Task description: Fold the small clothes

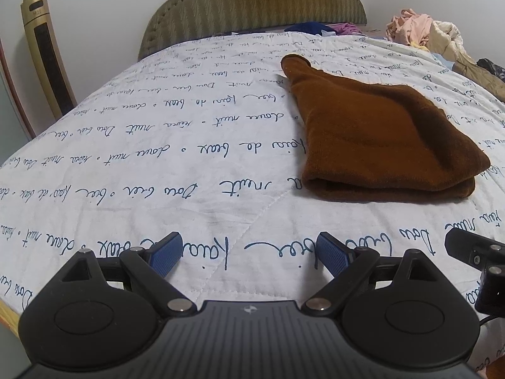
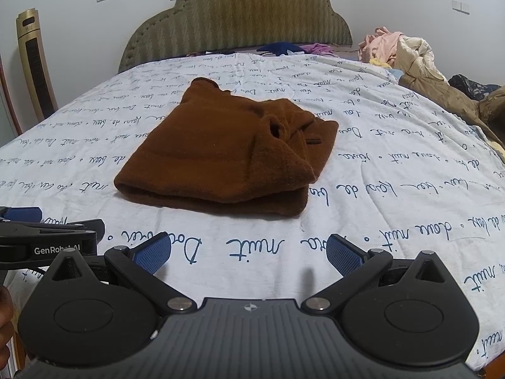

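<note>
A small brown knitted garment (image 1: 375, 139) lies folded into a thick packet on the white quilt with blue script (image 1: 157, 170). In the right wrist view the same garment (image 2: 221, 161) sits just ahead, a folded flap and a small slit on its right side. My left gripper (image 1: 249, 255) hovers over the quilt near the bed's front edge, below and left of the garment, open with nothing between its blue pads. My right gripper (image 2: 249, 254) is likewise open and empty, short of the garment's near fold. Part of the left gripper (image 2: 47, 237) shows at the left.
A padded headboard (image 1: 252, 6) stands at the far end. A heap of loose clothes (image 2: 407, 53) lies at the far right of the bed. A gold tower fan (image 1: 47, 53) stands by the wall at left. The bed's wooden edge (image 1: 8, 319) shows at lower left.
</note>
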{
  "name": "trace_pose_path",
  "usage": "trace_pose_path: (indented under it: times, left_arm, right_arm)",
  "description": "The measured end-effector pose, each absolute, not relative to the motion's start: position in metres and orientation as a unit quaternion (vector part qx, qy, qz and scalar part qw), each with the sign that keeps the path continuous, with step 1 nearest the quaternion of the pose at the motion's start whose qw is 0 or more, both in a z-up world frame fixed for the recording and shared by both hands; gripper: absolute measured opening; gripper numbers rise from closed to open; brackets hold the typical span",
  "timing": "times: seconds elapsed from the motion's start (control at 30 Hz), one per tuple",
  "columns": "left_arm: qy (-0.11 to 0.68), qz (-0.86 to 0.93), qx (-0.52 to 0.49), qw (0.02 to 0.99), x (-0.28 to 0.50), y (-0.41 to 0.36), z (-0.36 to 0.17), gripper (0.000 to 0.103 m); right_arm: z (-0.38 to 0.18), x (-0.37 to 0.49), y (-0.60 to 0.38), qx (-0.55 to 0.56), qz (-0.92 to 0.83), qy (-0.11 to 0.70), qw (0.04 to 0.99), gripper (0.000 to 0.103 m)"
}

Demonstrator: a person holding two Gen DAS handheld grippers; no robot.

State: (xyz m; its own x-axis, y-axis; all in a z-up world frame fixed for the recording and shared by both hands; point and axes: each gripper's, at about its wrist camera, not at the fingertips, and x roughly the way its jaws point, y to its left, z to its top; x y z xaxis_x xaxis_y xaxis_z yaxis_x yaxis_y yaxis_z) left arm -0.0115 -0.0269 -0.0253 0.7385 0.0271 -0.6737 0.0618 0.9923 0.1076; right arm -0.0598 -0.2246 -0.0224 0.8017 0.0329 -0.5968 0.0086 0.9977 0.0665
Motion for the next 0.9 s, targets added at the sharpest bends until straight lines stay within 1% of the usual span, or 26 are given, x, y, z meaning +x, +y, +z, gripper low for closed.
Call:
trace_pose_path:
  times: [0.9]
  left_arm:
    - [0.365,-0.008,0.061,0.929,-0.0106,-0.0260,-0.0267,0.092]
  right_arm:
    - [-0.0230,-0.0614,-0.2232,0.033,0.011,0.314,0.949,0.103]
